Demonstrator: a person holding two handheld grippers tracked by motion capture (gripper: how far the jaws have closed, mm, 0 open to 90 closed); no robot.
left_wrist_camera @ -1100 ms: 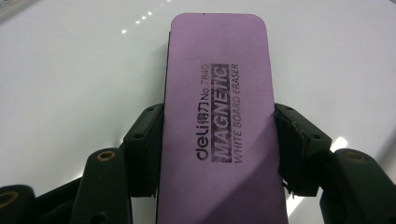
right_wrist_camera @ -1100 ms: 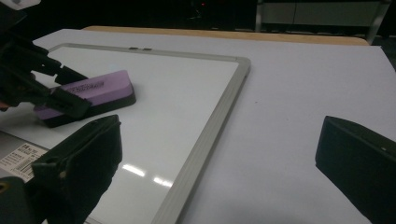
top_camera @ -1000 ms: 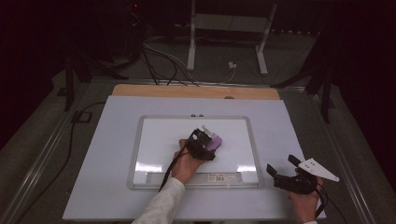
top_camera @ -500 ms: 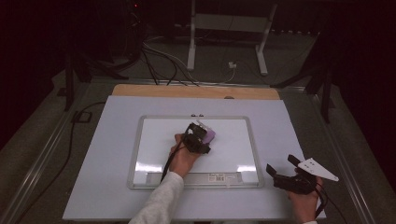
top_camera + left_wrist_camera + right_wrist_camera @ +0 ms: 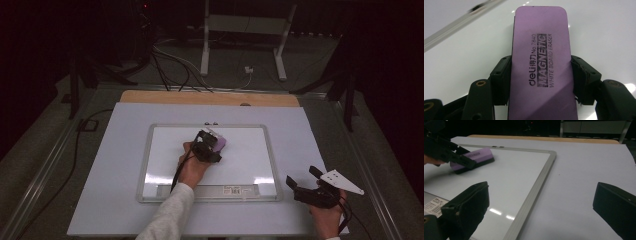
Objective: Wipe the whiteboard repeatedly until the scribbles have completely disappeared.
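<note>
One whiteboard [image 5: 250, 150] lies on the table; one purple eraser [image 5: 541, 62] sits on it; two grippers are out, the left gripper [image 5: 212, 142] and the right gripper [image 5: 302, 181]; one label strip [image 5: 235, 190] runs along the board's near edge; one white stand [image 5: 245, 30] rises behind.

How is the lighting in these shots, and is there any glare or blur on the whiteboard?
High view: dim room, dark surround; bright glare patches on the lower whiteboard. Left gripper view: eraser print sharp, glints on the board above it, the frame edge at top left blurred. Right gripper view: the near jaws are dark and soft, small glare streaks lie on the board by its frame, and the eraser farther off is fairly clear.
</note>
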